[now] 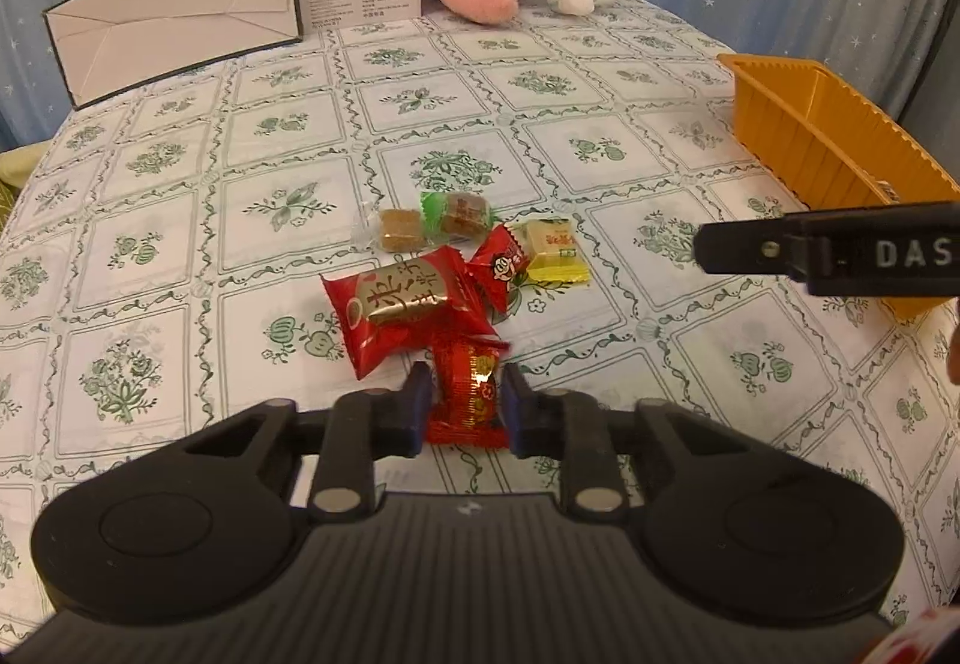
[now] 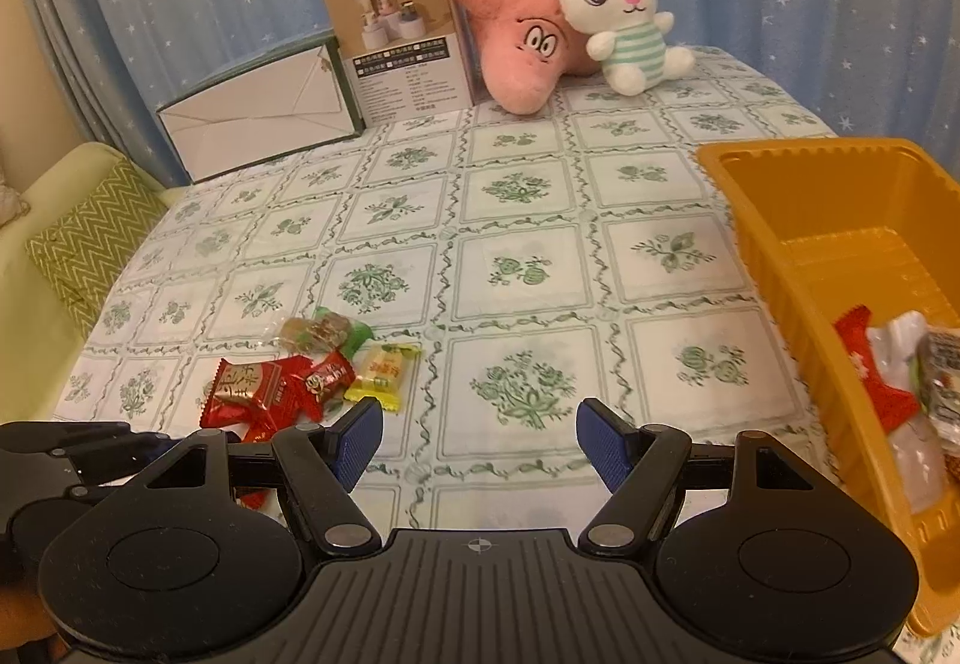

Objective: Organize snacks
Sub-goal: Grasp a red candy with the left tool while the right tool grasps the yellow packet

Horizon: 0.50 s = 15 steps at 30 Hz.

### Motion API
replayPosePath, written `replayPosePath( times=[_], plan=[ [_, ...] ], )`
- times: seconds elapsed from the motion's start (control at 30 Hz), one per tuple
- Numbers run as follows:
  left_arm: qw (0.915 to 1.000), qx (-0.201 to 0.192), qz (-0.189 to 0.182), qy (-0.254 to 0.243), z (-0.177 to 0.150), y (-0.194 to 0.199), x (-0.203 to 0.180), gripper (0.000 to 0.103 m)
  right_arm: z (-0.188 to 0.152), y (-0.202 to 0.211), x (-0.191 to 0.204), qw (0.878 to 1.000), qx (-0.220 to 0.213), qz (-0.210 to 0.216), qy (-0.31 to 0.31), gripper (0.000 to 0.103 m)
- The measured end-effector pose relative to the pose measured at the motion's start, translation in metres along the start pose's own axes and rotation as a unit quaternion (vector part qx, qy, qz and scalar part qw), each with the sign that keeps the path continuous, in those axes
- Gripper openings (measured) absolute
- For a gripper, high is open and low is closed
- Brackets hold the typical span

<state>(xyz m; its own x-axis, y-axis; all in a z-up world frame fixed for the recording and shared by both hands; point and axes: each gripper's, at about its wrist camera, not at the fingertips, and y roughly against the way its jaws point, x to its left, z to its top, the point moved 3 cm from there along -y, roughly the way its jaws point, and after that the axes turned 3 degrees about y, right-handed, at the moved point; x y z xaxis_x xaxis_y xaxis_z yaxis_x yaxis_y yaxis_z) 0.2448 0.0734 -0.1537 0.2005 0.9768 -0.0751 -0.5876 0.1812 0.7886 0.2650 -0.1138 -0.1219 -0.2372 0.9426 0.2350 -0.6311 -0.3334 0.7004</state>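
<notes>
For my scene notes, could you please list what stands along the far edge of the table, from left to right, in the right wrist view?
White open box → printed carton → pink plush → white rabbit plush.

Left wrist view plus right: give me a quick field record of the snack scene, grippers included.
left gripper: shut on small red snack packet
right gripper: open, nothing between the pads
loose snacks: large red packet, yellow candy, green-wrapped candy, clear-wrapped brown candy
orange tray: at right, a few snacks already inside
surface: floral tablecloth
background: white bunny plush, pink plush, carton
</notes>
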Motion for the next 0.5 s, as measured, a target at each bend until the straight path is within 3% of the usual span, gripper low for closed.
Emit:
replayPosePath(
  times=[0.13, 0.23, 0.5],
  plan=[
    [0.9999, -0.007, 0.007, 0.009, 0.003, 0.000, 0.004, 0.018, 0.004, -0.011, 0.008, 1.000, 0.002, 0.006, 0.014, 0.072],
    [0.9994, -0.020, 0.014, 0.025, 0.006, 0.003, 0.012, 0.017, 0.007, -0.022, 0.015, 1.000, 0.004, 0.015, 0.023, 0.056],
    [0.9991, -0.017, 0.015, 0.035, 0.006, -0.001, 0.021, 0.017, 0.012, -0.060, 0.034, 0.999, 0.017, 0.029, 0.042, 0.044]
  ],
)
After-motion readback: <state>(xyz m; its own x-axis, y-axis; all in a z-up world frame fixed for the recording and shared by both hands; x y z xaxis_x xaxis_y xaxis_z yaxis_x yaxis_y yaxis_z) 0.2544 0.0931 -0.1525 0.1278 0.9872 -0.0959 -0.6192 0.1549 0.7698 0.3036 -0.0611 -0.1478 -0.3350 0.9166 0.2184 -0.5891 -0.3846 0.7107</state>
